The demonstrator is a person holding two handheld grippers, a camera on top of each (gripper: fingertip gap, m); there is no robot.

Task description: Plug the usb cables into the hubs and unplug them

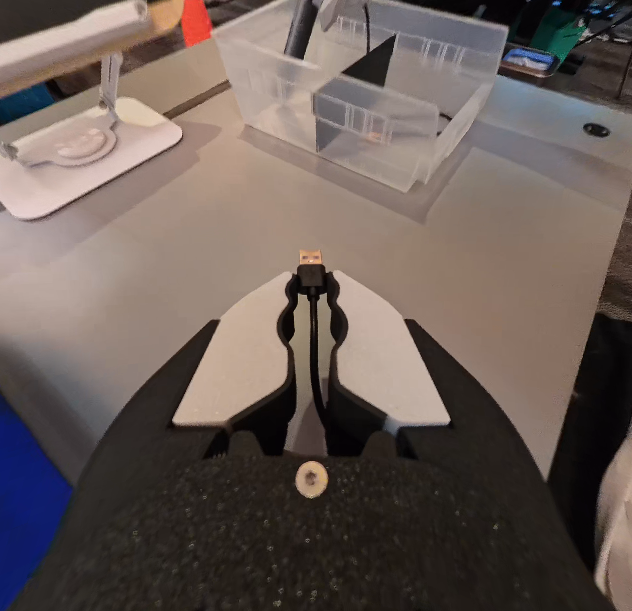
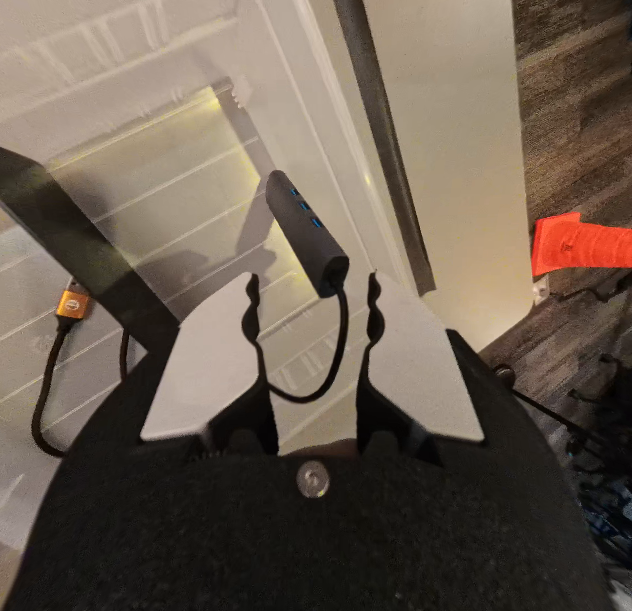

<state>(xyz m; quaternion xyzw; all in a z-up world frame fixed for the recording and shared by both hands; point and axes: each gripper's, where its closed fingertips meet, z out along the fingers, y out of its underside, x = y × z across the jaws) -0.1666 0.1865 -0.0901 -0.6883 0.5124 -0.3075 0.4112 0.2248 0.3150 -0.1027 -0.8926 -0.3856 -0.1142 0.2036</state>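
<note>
Nearest, in the left wrist view: left tongs [image 1: 310, 280] clenched on the black moulded plug of a thin black USB cable [image 1: 310, 275], bare metal tip pointing forward past the fingertips, cord trailing back between the grey fingers. Held above the pale grey table [image 1: 205, 252], well apart from anything to plug into.

In the right wrist view: right tongs [image 2: 312, 278] released, jaws spread wide and gripping nothing. Just past the fingertips, a slim dark grey USB hub [image 2: 304, 228] with three blue ports, all empty, tilted up, its short black lead looping back between the fingers. Off to the left, an orange metal-shelled USB plug [image 2: 72, 304] on a black braided cord, lying loose and unplugged.

Judgement on progress: early or between rounds. One plug grasped and ready, hub not yet grasped, no cable seated in any port visible here. Left to do: steady the hub, bring plug to port, push home, pull out again, then likely the orange plug too.

Farther off: a clear frosted plastic bin [image 1: 455, 139] with inner dividers, resting on the table, the other tongs reaching in from above. To the left, a white tilting stand [image 1: 136, 129] on a flat rounded base. Beyond the table edge, dark wood-grain floor [image 2: 564, 81], something bright orange [image 2: 581, 242] and blurred clutter.
</note>
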